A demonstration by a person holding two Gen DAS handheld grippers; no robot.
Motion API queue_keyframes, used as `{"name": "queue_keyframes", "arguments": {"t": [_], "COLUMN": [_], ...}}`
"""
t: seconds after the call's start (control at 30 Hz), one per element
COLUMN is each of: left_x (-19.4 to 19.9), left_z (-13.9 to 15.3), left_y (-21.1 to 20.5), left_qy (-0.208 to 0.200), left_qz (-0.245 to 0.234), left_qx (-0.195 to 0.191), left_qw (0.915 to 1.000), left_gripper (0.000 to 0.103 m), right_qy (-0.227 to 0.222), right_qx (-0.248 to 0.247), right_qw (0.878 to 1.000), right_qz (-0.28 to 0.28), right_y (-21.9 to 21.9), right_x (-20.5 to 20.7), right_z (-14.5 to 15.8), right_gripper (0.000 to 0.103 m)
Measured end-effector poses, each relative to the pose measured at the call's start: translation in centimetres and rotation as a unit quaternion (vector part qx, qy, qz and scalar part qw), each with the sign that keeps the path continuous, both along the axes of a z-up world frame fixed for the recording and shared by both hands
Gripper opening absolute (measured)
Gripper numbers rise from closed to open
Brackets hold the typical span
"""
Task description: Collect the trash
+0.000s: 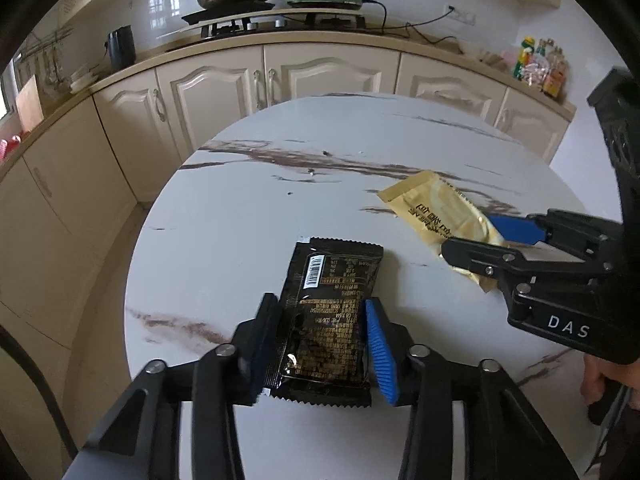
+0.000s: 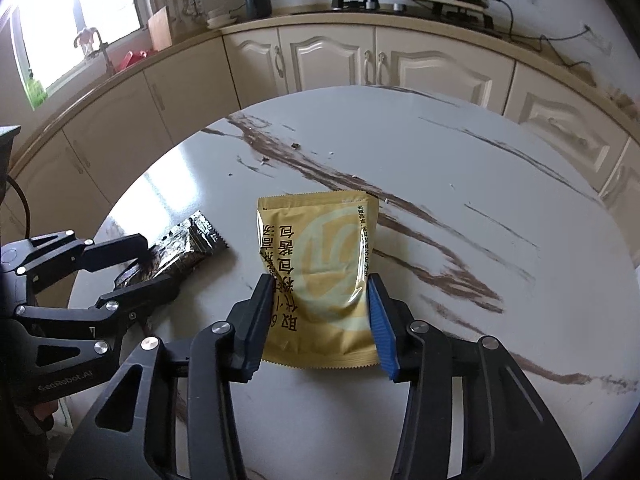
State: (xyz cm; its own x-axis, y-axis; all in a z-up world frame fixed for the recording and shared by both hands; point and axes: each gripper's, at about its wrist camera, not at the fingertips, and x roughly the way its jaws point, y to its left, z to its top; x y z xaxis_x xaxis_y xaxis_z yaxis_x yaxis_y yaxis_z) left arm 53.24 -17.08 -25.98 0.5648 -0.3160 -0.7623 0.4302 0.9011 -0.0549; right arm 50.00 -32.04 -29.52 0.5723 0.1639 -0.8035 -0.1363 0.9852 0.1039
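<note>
Left gripper clamped on black packet, lower centre, on marble table. Right gripper clamped on yellow packet, lower centre. Only right view shows window, upper left; only left view shows bottles, upper right.

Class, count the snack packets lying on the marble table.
2. The black packet sits between the left hand-held gripper fingers; the yellow packet between the right hand-held gripper fingers.
</note>
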Motion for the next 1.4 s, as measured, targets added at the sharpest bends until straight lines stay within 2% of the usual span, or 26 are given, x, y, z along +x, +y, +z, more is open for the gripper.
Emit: {"name": "queue_keyframes", "arguments": {"t": [0.13, 0.17, 0.57, 0.83, 1.0, 1.13, 1.3, 1.4], "left_x": [0.2, 0.3, 0.2, -2.0, -4.4, -6.7, -9.7, -11.0], "left_z": [0.0, 0.1, 0.5, 3.2, 4.4, 5.4, 5.6, 4.4], "left_y": [1.1, 1.6, 4.7, 7.2, 10.1, 14.0, 21.2, 26.6], "left_qy": [0.001, 0.005, 0.023, -0.004, -0.023, -0.041, -0.058, -0.059], "left_qz": [0.002, 0.001, 0.014, 0.016, 0.035, 0.057, 0.110, 0.164], "left_qx": [-0.025, -0.036, -0.082, -0.100, -0.104, -0.112, -0.112, -0.102], "left_qw": [0.9997, 0.9993, 0.9963, 0.9949, 0.9936, 0.9912, 0.9859, 0.9794], "left_gripper": [0.020, 0.007, 0.004, 0.004, 0.004, 0.004, 0.004, 0.004], "right_qy": [0.000, -0.005, -0.014, -0.033, -0.050, -0.060, -0.071, -0.072], "right_qx": [0.015, 0.015, 0.043, 0.051, 0.044, 0.050, 0.053, 0.056], "right_qw": [1.000, 1.000, 0.999, 0.998, 0.998, 0.996, 0.992, 0.988], "right_qz": [-0.002, -0.003, -0.007, 0.003, 0.019, 0.042, 0.095, 0.128], "right_y": [0.0, 0.1, 0.3, 2.2, 5.2, 8.9, 16.5, 21.9], "right_x": [-0.2, -0.3, -0.9, -1.8, -2.7, -3.3, -4.1, -4.2], "right_z": [0.1, 0.3, 1.6, 3.9, 5.9, 7.2, 8.3, 8.0], "right_gripper": [0.043, 0.043, 0.043, 0.043, 0.043, 0.043, 0.043, 0.043]}}
